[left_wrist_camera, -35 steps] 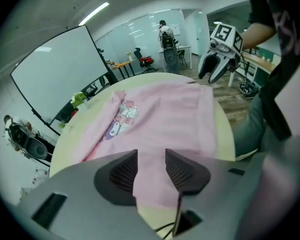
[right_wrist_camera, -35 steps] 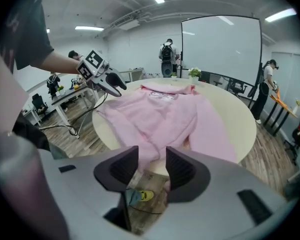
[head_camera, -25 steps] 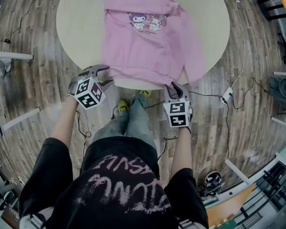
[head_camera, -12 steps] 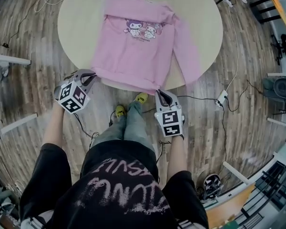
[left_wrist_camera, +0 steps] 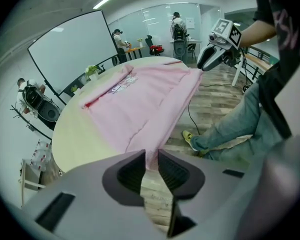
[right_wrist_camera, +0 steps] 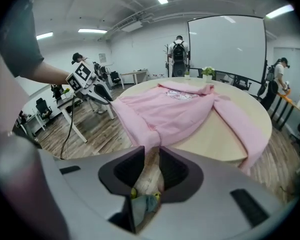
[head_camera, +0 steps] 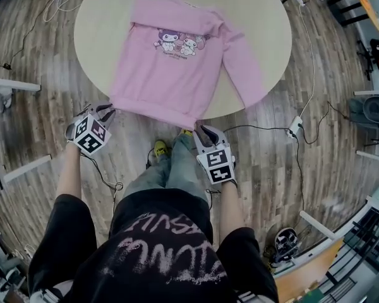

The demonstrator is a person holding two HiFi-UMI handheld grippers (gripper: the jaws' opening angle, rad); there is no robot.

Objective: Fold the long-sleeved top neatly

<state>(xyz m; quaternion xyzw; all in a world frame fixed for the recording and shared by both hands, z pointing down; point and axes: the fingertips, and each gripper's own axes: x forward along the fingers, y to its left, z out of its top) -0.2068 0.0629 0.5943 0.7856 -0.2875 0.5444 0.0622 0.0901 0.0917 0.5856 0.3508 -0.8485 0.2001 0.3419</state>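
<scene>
**Pink top (head_camera: 177,68) held by its hem at the tabletop's (head_camera: 95,24) near edge**

The pink top lay face up on the round tabletop, its hem (head_camera: 155,111) hanging taut off the near edge; the left tongs (head_camera: 107,112) pinched the hem's left corner and the right tongs (head_camera: 201,130) its right corner, both pairs of jaws having just eased slightly wider; one sleeve (head_camera: 243,74) trailed over the right edge.

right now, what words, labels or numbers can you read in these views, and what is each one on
No text reads clearly.
pink top: small print under its cartoon figures, too small.
black t-shirt: pink lettering, upside down, too smeared.
marker cubes: square patterns only, no words.
</scene>
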